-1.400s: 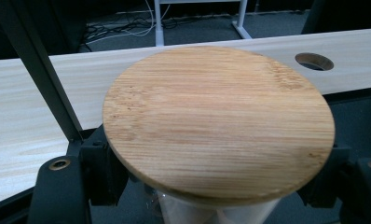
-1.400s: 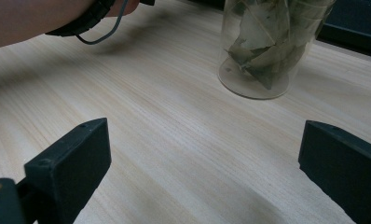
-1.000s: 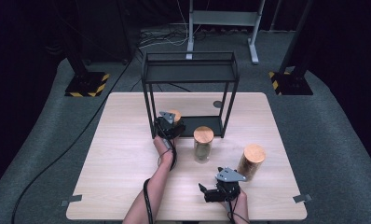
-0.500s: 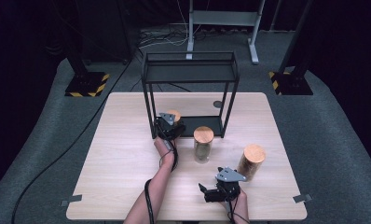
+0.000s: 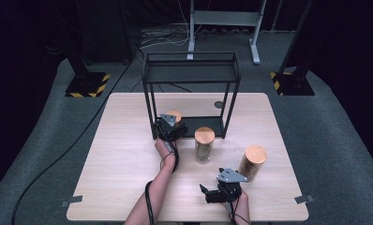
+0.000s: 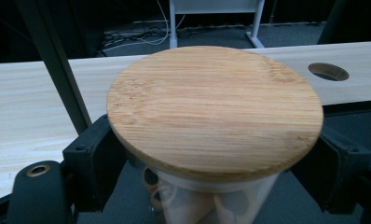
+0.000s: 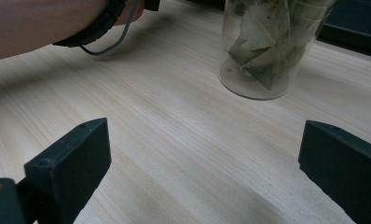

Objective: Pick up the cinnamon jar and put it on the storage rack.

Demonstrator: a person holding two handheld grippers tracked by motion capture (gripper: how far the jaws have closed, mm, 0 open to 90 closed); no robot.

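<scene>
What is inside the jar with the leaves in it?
The middle jar holds dry, greenish leaves behind clear glass. A round wooden lid covers the top, and the outer leaves hide whatever sits deep in the middle.

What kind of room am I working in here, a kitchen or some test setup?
Most likely a lab or recording studio, not a kitchen: a bare wooden table stands on grey carpet, ringed by dark surroundings, with hazard-striped stand bases and loose cables on the floor behind the black metal rack.
</scene>
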